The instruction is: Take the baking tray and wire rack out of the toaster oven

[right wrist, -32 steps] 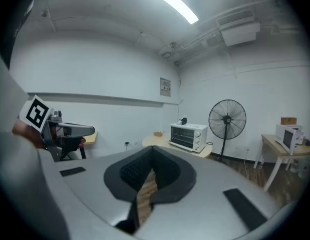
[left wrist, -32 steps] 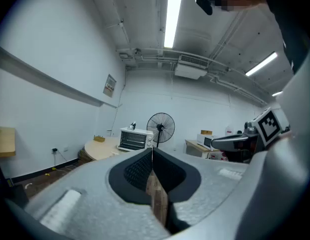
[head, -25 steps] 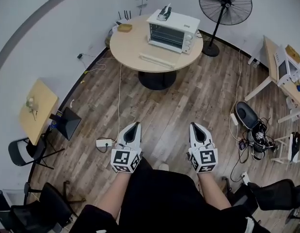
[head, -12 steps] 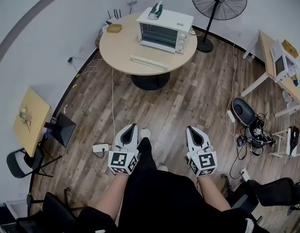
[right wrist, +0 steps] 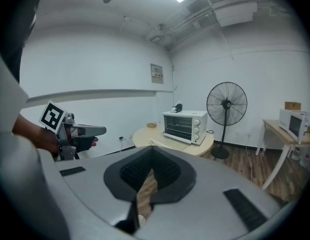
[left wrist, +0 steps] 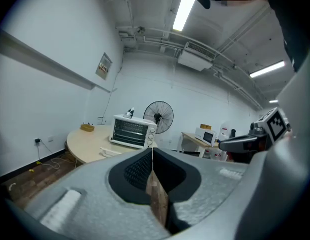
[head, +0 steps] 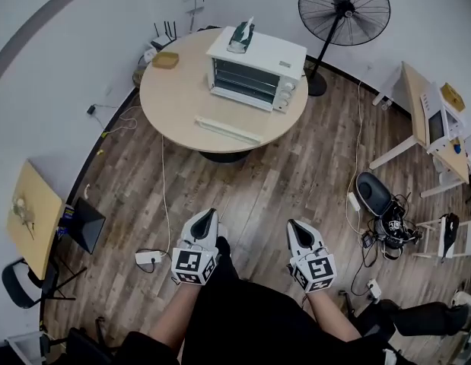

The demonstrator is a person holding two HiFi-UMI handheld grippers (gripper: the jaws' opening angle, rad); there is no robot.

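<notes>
Looks like an office test lab: bare white walls (head: 60,59), plank floor (head: 281,173), trailing cables (head: 387,230), office chair (head: 20,286), pedestal fan (head: 344,10), round bench (head: 174,97) carrying a toaster oven (head: 254,68).

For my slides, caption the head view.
Left tool and right tool, both shut, face the toaster oven on the round table.

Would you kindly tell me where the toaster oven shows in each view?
Head view: toaster oven at upper middle, on the round table.
Left gripper view: toaster oven left of centre.
Right gripper view: toaster oven right of centre.
Shared landmark: the standing fan, right of it.
</notes>
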